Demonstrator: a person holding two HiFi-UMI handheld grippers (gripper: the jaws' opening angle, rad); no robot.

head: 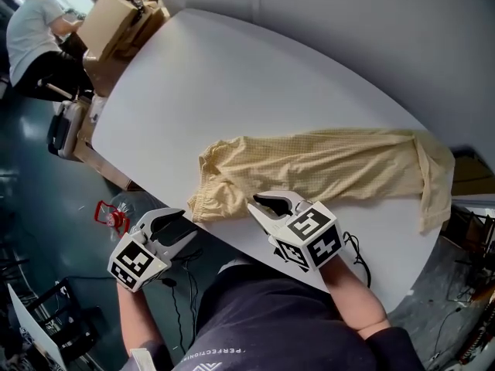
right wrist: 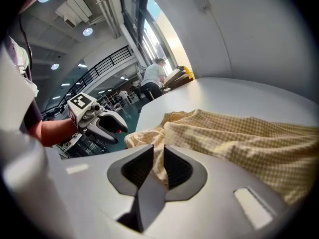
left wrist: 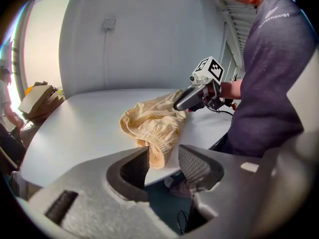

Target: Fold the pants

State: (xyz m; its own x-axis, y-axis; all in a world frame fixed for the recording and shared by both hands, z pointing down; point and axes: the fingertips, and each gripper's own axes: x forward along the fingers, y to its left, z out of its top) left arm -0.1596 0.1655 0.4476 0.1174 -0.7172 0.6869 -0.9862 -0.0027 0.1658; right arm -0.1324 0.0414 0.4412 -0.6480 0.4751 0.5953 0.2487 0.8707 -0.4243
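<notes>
**Pants lie flat, both hand-held grippers at the near end**

Head view: Your dark shirt (head: 255, 323) has small white letters that start with "PERFECTION". The yellow checked pants (head: 325, 165) lie stretched out along the near side of the round white worktop (head: 232, 83). One end droops over the edge on the right. Your left hand-held gripper (head: 188, 226) hangs off the worktop edge, near the pants but not touching them. Your right hand-held gripper (head: 259, 203) sits at the near edge of the pants. Brown cardboard boxes (head: 116, 22) stand by the far edge. A person (head: 35, 29) sits past them. The floor (head: 46, 199) is dark.

Left gripper view: The jaws stand wide apart with nothing in their grip. The bunched end of the pants hangs over the worktop edge just beyond them. The marker cube (left wrist: 212, 69) on your other hand-held gripper has black and white squares. A plain grey wall (left wrist: 149, 39) stands behind.

Right gripper view: The jaws are only a little apart, and a fold of the pants sits in the thin gap. Round ceiling lights (right wrist: 87, 32) and a railing (right wrist: 99, 66) show in the big room behind.
</notes>
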